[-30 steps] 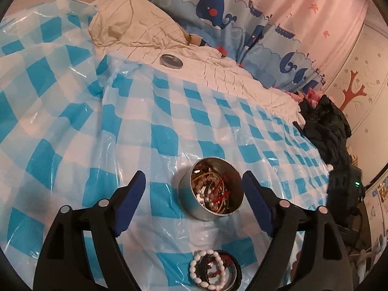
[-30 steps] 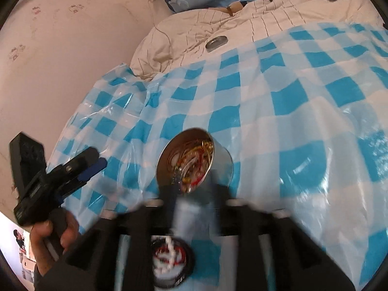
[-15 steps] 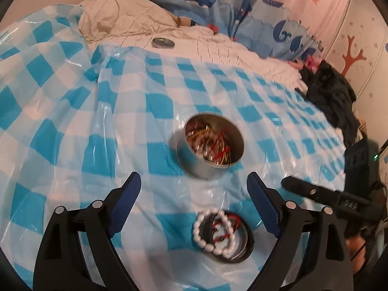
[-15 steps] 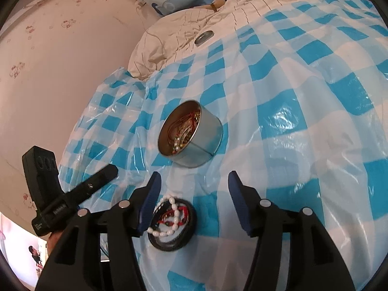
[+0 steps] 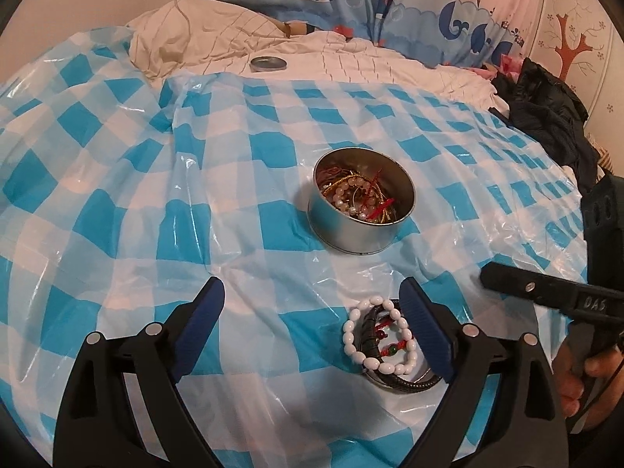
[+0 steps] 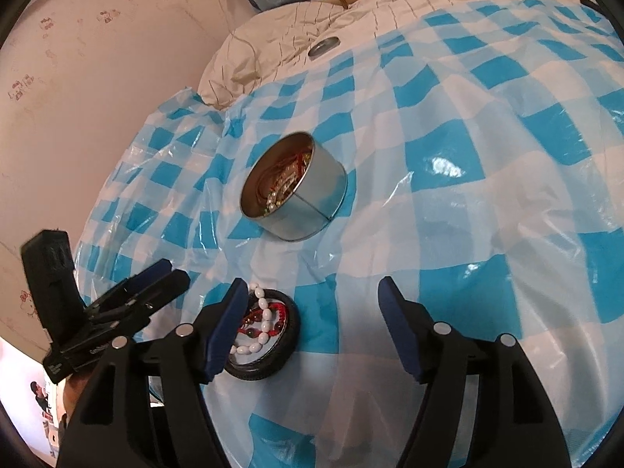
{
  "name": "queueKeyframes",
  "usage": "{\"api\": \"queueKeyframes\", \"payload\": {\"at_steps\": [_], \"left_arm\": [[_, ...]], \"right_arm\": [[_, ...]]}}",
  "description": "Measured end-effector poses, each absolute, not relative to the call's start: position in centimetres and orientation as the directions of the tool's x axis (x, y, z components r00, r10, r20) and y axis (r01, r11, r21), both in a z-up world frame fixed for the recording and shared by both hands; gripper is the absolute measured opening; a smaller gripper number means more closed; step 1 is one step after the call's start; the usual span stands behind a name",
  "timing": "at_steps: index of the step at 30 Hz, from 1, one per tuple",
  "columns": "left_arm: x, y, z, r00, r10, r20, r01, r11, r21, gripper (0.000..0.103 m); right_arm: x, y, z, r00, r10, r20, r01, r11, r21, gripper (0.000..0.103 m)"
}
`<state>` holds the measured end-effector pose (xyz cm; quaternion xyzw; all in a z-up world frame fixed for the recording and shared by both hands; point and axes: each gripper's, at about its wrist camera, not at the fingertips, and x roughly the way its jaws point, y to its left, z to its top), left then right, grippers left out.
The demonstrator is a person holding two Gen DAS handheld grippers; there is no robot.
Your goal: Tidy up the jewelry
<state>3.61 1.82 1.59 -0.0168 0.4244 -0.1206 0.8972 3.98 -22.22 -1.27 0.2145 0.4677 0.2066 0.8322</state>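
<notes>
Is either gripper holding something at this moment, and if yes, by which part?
Nothing is held. The left gripper and the right gripper are both open and empty, jaws just opening, above the bracelets near the tin.

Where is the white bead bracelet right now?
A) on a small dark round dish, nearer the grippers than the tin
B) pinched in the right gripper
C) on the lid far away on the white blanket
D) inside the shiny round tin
A: the white bead bracelet lies on the dark round dish, apart from the tin, and neither gripper holds it.
</notes>
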Motion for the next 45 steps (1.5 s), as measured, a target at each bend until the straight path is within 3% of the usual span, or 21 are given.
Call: {"api": "queueKeyframes", "payload": {"at_steps": [22, 45], "left_arm": [[4.0, 0.4, 0.7, 0.605, -0.188, -0.774, 0.232, 0.971, -0.054, 0.091], [4.5, 0.2, 0.6, 0.608, -0.170, -0.776, 0.227, 0.973, -0.035, 0.092]], "right_arm": [[4.7, -21.1, -2.3, 0.442, 0.554, -0.705, -0.160, 0.822, 0.546, 0.075], [5.1, -20.0, -2.4, 0.437, 0.542, -0.718, -0.184, 0.835, 0.518, 0.077]]}}
